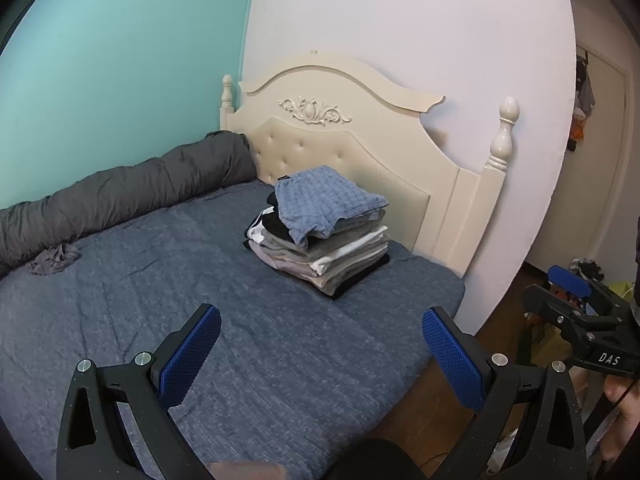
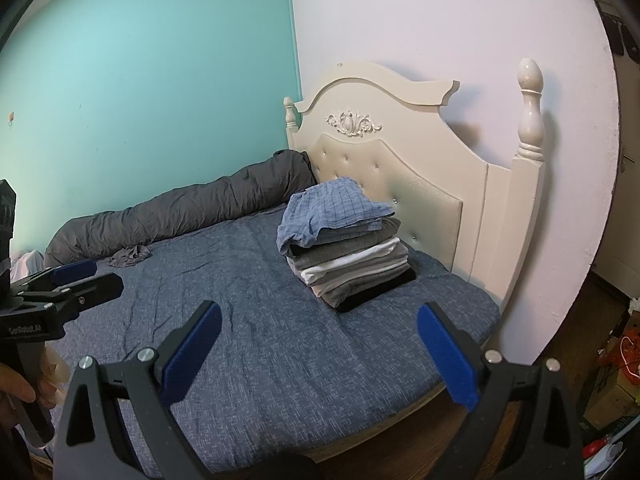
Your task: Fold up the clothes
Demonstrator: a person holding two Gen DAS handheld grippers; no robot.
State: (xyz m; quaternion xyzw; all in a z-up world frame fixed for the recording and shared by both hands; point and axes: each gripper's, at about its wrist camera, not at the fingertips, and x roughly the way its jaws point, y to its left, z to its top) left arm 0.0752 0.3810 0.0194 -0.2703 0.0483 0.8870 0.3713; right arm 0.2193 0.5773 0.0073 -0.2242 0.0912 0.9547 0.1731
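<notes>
Two grippers are held above the near edge of the bed [image 1: 120, 320], both aimed toward the headboard [image 1: 320, 128]. The left gripper [image 1: 320, 356] has its jaws spread wide and holds nothing; blue pads face each other across the gap. The right gripper [image 2: 318, 356] likewise has its jaws wide apart and empty.

The stack of folded clothes [image 1: 324, 252] rests on the blue bed sheet near the headboard edge, toward the bed's right corner. A blue checked garment [image 1: 328, 200] lies on top of the stack, draped over its left side. Grey, white and black layers lie beneath it.

A crumpled grey garment [image 1: 54, 258] lies unfolded on the sheet along the far-left edge, touching or just beside the rolled grey duvet [image 1: 120, 192] that runs along the teal wall [image 1: 120, 60].

Each wrist view shows the other gripper at the frame's side, with part of a hand [image 2: 18, 388] on its handle.
</notes>
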